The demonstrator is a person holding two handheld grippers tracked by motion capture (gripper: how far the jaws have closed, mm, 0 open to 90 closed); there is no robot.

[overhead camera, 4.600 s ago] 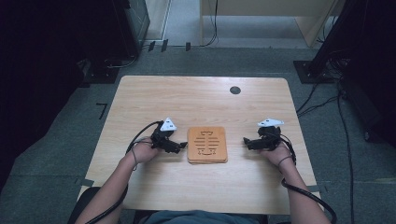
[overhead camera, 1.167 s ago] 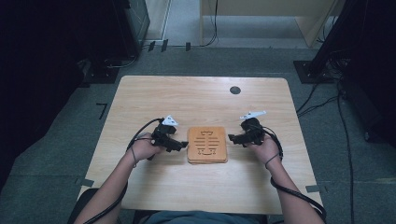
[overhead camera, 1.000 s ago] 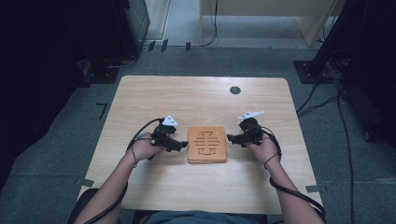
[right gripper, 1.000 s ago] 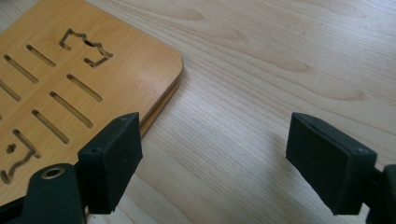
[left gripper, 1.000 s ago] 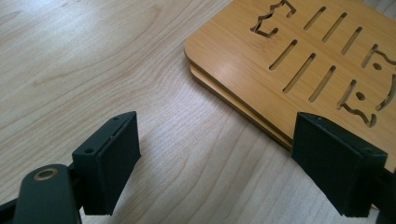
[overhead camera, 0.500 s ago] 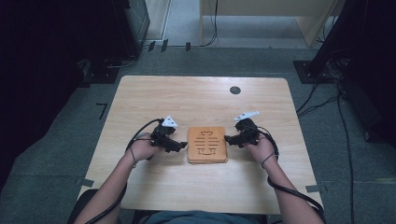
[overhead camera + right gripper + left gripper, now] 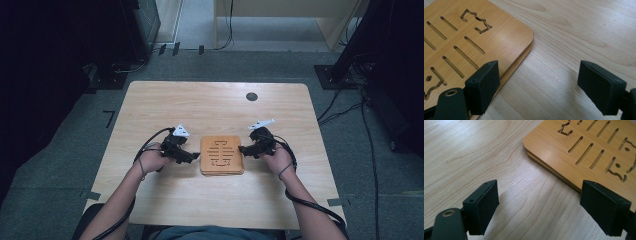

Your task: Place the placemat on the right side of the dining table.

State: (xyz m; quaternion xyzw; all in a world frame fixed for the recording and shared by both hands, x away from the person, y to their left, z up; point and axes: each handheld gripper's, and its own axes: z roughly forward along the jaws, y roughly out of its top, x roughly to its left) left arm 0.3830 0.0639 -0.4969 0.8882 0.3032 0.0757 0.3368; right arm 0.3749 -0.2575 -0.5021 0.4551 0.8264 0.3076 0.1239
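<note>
We are flanking a stiff, light-looking slotted board [image 7: 222,155] at frame centre, both grippers [image 7: 192,157] [image 7: 243,149] spread empty; its side edges offer the best hold.

No words, labels, brand names or numbers can be read anywhere. The wooden board [image 7: 222,155] lying on the table [image 7: 215,107] bears only cut-through slots and jagged ornamental openings, which form a pattern and spell nothing legible.
</note>
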